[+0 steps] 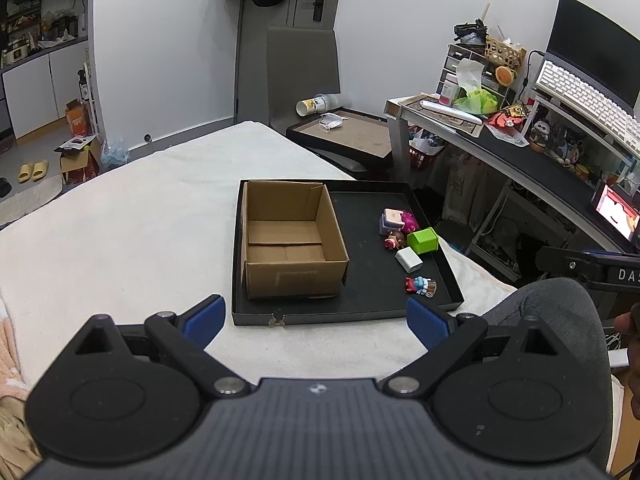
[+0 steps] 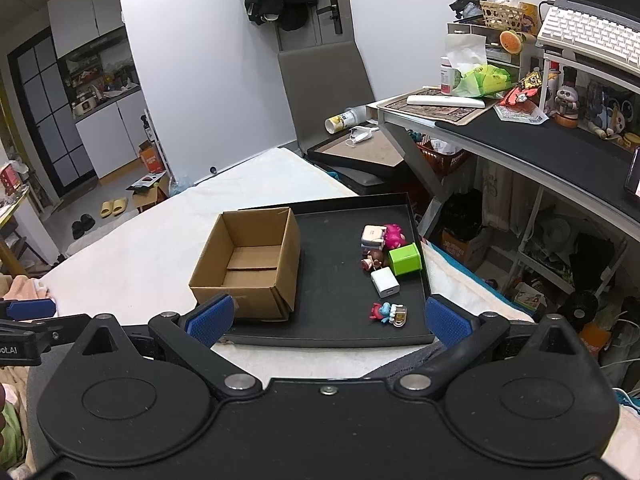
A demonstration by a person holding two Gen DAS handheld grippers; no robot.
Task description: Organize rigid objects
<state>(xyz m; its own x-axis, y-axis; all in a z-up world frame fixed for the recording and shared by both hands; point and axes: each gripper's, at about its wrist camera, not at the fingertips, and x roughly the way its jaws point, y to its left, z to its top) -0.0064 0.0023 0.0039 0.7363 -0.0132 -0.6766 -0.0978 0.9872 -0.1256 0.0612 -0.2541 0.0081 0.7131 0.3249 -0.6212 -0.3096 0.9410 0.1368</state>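
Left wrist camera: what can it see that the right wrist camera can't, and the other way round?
Only the left wrist view shows the big dark monitor and a bright little screen at the right edge. Only the right wrist view shows the black slippers on the floor and a black fan under the desk. Both show the empty cardboard box in the black tray, the toys beside it like the green cube, the yellow slippers, and an open claw in front.

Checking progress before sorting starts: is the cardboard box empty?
Empty: the cardboard box shows only its bare floor; both views agree.
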